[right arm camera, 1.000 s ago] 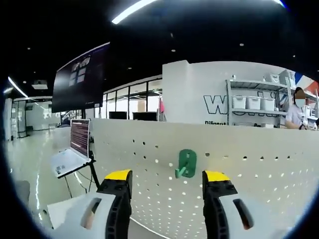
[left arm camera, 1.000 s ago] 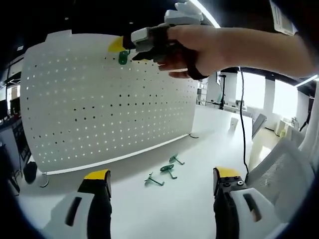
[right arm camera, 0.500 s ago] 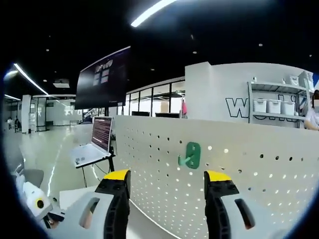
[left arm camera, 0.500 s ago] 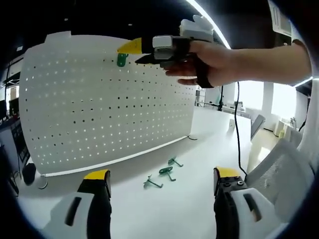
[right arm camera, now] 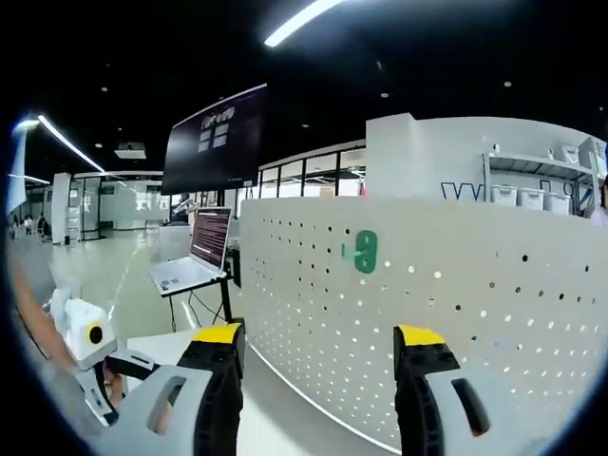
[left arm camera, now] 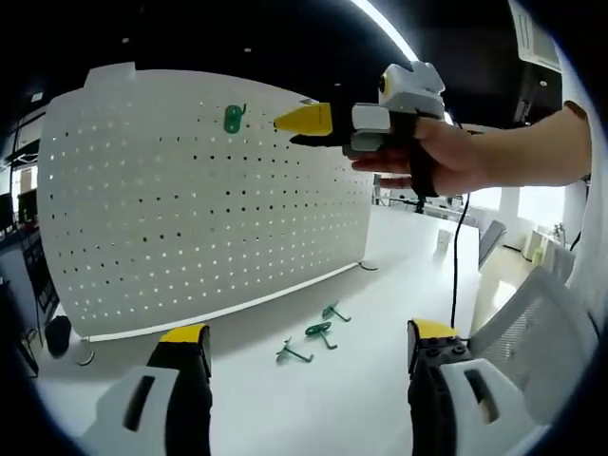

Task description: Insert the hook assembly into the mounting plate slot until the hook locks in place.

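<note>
1. Green hook (left arm camera: 233, 118): mounted on the white pegboard (left arm camera: 190, 209), near its upper edge, at about 11 o'clock in the left gripper view. In the right gripper view the green hook (right arm camera: 365, 253) sits at roughly 12 o'clock above the gap between that gripper's jaws, its prong pointing out from the board face. Nothing grips it.
2. White pegboard (right arm camera: 427, 313): upright perforated panel standing on the white table (left arm camera: 323, 389).
3. Right gripper (left arm camera: 302, 122): seen in the left gripper view at 1 o'clock, held by a person's hand (left arm camera: 446, 161); its yellow tips sit just beside the hook, apart from it. In its own view the right gripper (right arm camera: 318, 344) has jaws spread wide, nothing between them.
4. Left gripper (left arm camera: 302, 344): jaws spread wide at 6 o'clock, empty, above the table.
5. Spare green hooks (left arm camera: 313, 332): three pieces lying loose on the table near the pegboard's foot, at 6 o'clock between the left jaws.
6. Laptop (right arm camera: 195, 256): open on a stand at 9 o'clock in the right gripper view, beyond the pegboard's edge.
7. Wall monitor (right arm camera: 214, 138): dark screen at 11 o'clock, above the laptop.
</note>
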Demonstrator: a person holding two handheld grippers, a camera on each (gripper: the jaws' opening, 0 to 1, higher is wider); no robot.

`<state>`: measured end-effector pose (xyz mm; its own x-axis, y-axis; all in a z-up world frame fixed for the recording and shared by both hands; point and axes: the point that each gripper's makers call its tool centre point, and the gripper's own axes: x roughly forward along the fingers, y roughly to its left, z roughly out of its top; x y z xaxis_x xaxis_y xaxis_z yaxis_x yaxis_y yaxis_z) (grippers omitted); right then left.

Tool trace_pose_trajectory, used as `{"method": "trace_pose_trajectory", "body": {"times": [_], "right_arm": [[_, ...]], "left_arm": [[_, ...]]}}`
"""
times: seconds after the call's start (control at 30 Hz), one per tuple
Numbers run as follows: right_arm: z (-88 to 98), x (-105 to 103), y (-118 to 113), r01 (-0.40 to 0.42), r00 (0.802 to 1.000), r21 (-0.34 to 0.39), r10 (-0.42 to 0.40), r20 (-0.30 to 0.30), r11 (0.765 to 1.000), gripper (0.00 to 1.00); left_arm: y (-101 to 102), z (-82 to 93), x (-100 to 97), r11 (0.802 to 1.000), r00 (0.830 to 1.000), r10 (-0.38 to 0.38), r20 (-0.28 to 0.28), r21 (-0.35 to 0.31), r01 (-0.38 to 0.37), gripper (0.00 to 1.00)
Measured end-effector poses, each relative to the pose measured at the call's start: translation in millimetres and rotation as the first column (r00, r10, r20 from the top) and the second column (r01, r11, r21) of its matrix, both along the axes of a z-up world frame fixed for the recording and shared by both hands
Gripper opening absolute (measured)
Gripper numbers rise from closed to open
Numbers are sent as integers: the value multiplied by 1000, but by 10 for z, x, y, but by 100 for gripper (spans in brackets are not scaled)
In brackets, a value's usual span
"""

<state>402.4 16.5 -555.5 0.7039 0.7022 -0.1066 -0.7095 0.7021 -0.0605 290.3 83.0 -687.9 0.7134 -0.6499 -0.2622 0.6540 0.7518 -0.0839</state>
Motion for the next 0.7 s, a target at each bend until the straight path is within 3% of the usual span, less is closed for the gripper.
{"method": "trace_pose_trajectory", "body": {"times": [0.7], "right_arm": [[-614,-582,-588,22,996,-57,-27,-90,998,67]], "left_arm": [[54,51,-17,1000,1000,6,8,18,-6,89]]}}
